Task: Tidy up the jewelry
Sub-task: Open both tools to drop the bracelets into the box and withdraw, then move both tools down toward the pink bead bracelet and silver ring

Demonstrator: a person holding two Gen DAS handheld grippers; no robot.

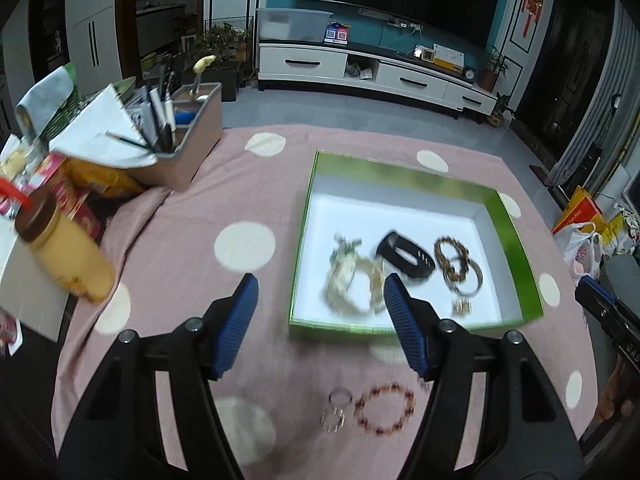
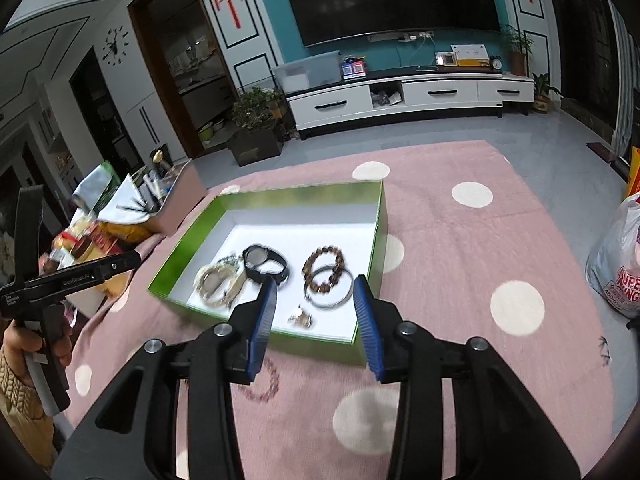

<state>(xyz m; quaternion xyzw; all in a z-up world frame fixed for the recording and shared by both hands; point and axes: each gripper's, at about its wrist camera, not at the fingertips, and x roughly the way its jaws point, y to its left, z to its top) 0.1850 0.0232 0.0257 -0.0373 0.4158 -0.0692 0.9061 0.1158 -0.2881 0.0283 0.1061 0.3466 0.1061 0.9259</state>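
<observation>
A green box [image 1: 516,232] [image 2: 382,216] with a white floor sits on the pink dotted cloth. In it lie a black watch [image 1: 406,256] [image 2: 264,262], pale bracelets [image 1: 352,284] [image 2: 218,282], a brown bead bracelet [image 1: 452,258] [image 2: 324,266], a metal bangle [image 2: 330,290] and a small gold piece [image 1: 462,306] [image 2: 302,318]. On the cloth before the box lie a red bead bracelet [image 1: 384,408] [image 2: 266,384] and two small rings [image 1: 336,410]. My left gripper [image 1: 318,324] is open and empty above them. My right gripper [image 2: 316,320] is open and empty over the box's near edge.
A pink organizer with pens [image 1: 188,140], a yellow bottle [image 1: 68,256], snack packs and papers crowd the table's left side. A plastic bag [image 2: 620,264] sits at the right. The left gripper's handle and hand [image 2: 36,300] show at the right view's left edge.
</observation>
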